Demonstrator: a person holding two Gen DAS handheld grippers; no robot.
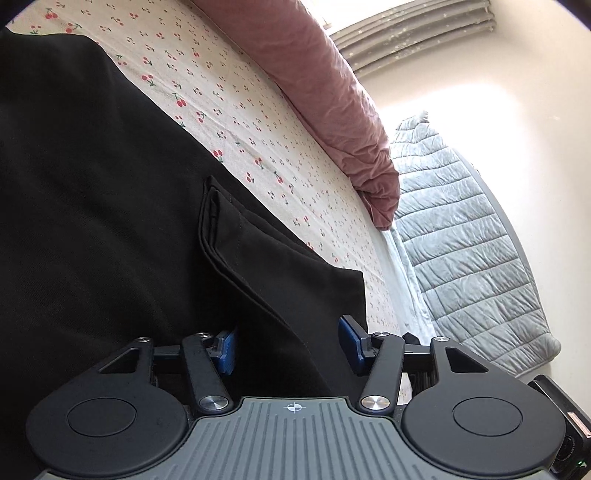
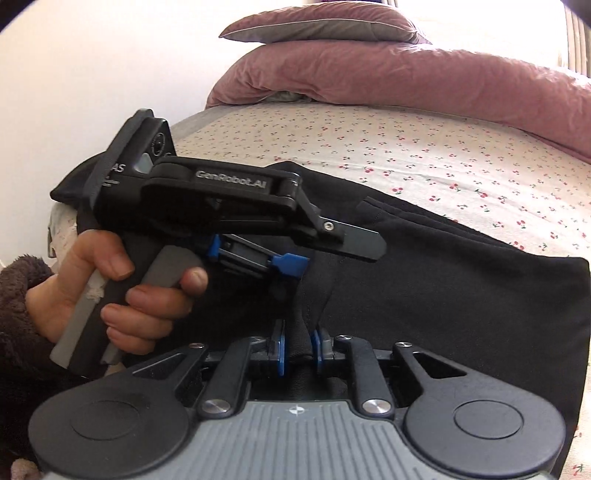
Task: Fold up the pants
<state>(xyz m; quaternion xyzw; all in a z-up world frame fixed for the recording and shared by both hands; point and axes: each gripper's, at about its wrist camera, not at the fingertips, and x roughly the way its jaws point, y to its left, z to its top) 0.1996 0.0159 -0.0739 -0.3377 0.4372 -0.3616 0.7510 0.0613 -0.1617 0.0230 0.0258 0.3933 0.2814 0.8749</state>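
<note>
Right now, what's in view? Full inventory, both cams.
pants: 1, black, spread on the sheet, partly folded
sheet: 1, white with red cherries, covers the bed
duvet: 1, pink, bunched along the far side of the bed
pillow: 1, pink and grey, on top of the duvet
quilt: 1, grey, beside the bed
left gripper: 1, black, blue pads, open over pants
right gripper: 1, black, blue pads, pinching pants

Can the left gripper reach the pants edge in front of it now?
Probably yes. The left gripper is open, with black pants fabric already between its fingers and nothing in the way. The right gripper is shut on the pants nearby, but looks apart from it.
</note>
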